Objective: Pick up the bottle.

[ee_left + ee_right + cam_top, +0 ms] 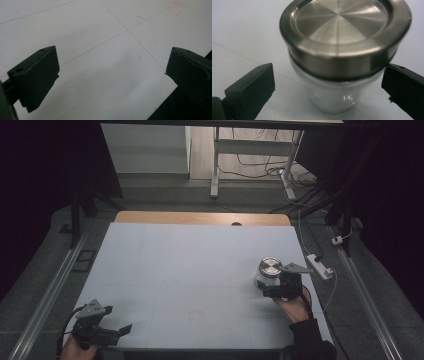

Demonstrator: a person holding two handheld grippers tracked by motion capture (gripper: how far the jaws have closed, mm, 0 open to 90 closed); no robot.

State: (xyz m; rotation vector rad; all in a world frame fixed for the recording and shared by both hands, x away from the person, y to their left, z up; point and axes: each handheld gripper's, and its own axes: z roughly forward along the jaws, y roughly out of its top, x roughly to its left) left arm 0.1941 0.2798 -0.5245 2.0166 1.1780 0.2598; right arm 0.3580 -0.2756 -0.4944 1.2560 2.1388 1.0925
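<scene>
At the right side of the table (200,250), toward the near edge, a glass jar (268,275) with a brushed metal lid (344,30) is stood upright on the white surface. The right gripper (272,289) is brought up against it from the person's side. In the right gripper view the jaws are spread wide, one on each flank of the jar just under the lid's rim; the right-hand jaw looks touching or nearly so, the left-hand one is clearly apart from the glass. Nothing is gripped yet.

The left gripper (117,332) is parked at the near left corner, well apart from the jar. Its jaws are released too, with bare tabletop and thin pencilled grid lines seen between them in the left gripper view. A small red outline (176,8) is marked on the surface farther out.

Step judged: approach done, grasp of the jar pending. Jar is framed but off-centre between the jaws.

Next move, as judged: gripper to be shifted slightly so the jar sits midway, then closed on the glass body below the lid. The glass is smooth and tapers downward, so slipping is a risk; a firm, level squeeze is called for. A one-sided first contact could tip or push the jar.
</scene>
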